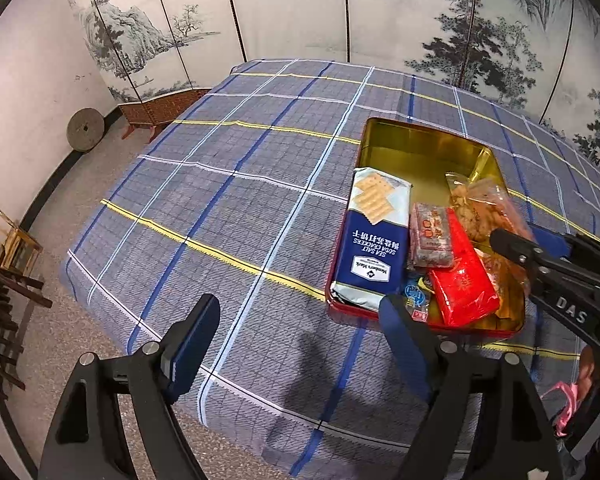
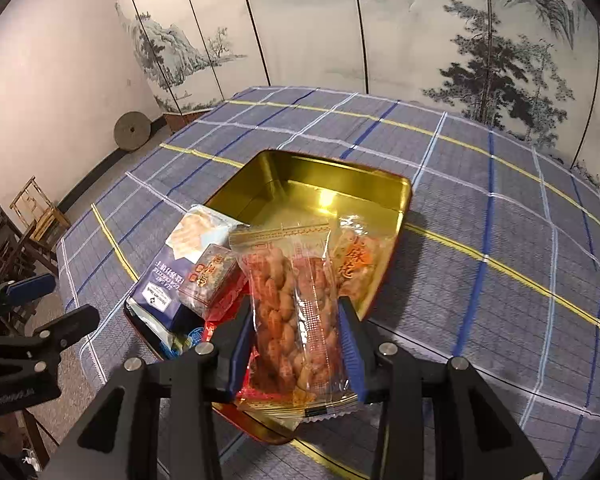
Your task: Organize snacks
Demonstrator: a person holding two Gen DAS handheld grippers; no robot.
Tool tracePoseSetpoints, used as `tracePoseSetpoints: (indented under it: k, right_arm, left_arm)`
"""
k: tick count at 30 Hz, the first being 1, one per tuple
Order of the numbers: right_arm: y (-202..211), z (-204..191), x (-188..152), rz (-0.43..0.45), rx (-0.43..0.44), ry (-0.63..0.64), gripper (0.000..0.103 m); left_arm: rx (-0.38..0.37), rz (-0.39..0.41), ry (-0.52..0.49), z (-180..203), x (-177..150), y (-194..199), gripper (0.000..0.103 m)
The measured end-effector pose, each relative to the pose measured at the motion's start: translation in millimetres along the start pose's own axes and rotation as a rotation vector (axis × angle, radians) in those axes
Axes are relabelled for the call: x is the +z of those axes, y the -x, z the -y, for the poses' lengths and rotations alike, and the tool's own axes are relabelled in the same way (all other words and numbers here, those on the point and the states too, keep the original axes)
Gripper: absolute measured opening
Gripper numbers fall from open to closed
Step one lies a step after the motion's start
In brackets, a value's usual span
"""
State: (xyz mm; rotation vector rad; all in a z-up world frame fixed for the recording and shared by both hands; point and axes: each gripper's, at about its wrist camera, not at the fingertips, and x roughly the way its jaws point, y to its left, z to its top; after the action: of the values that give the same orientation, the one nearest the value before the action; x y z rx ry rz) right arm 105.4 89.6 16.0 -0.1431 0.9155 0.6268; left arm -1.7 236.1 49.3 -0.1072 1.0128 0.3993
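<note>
the right tool [image 2: 296, 344] grips a clear bag of peanuts [image 2: 296, 312], held over the near end of the open gold tin [image 2: 300, 168] on the plaid-covered desk [image 2: 480, 240]. the left tool [image 1: 300, 324] gapes wide with nothing in it, just beside the tin. inside lie a cracker pack [image 1: 374, 236], a red packet [image 1: 462, 276] and other snacks.

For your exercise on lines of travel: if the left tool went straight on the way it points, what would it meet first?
Probably the tablecloth. The left tool is open and empty, and the tin lies to its right, though depth is unclear.
</note>
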Motion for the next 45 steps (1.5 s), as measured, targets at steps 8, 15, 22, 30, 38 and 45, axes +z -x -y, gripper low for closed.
tracePoseSetpoints:
  k: [8, 15, 22, 30, 38, 45]
  right_arm:
    - [-22.5, -10.7, 7.2, -0.02, -0.016, 0.006, 0.04]
    - [-37.5, -17.5, 6.8, -0.03, -0.043, 0.011, 0.041]
    - [-40.1, -30.7, 3.0, -0.017, -0.113, 0.062, 0.05]
    - [-25.0, -41.7, -7.0, 0.012, -0.172, 0.11, 0.08]
    - [10.7, -50.1, -23.8, 0.032, -0.217, 0.151, 0.087]
    - [32.9, -45.0, -40.1, 0.023, -0.238, 0.119, 0.087]
  left_arm:
    - [0.007, 0.007, 0.019, -10.6, 3.6, 2.6, 0.083]
    - [0.02, -0.001, 0.038, -17.8, 3.4, 0.6, 0.086]
    - [0.023, -0.016, 0.047, -19.0, 1.4, -3.8, 0.087]
    - [0.023, -0.018, 0.053, -17.5, 0.1, -1.5, 0.087]
    - [0.023, -0.02, 0.04, -6.2, -3.4, 1.6, 0.087]
    - [-0.001, -0.028, 0.023, 10.3, -6.8, 1.0, 0.087]
